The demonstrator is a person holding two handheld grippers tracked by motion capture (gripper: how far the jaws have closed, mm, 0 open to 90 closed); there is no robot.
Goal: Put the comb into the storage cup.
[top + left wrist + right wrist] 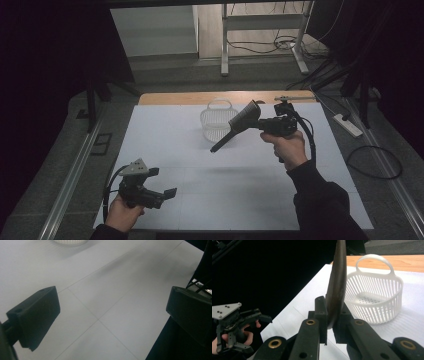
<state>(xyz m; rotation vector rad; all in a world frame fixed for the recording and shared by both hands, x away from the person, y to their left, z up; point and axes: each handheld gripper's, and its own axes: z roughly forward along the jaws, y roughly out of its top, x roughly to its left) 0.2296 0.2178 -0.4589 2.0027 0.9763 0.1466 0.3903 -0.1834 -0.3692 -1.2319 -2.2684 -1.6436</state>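
Observation:
My right gripper point(254, 122) is shut on a dark long-handled tool point(239, 125) with a broad ribbed head. It grips the head, and the handle slants down toward the left above the table. In the right gripper view the tool point(337, 282) stands edge-on between the pads of the right gripper point(331, 308). A white slatted basket point(216, 124) with a loop handle stands just behind the tool; the basket point(374, 302) holds nothing. My left gripper point(162, 182) is open near the front left corner, jaws wide apart point(112, 312) with nothing between them.
A white sheet point(175, 145) covers the table, with a wooden strip point(200, 97) at the far edge. Dark curtains flank both sides. On the floor lie cables point(375, 162), a power strip point(347, 125) and a metal frame point(225, 45). The left gripper point(259, 334) shows at lower left.

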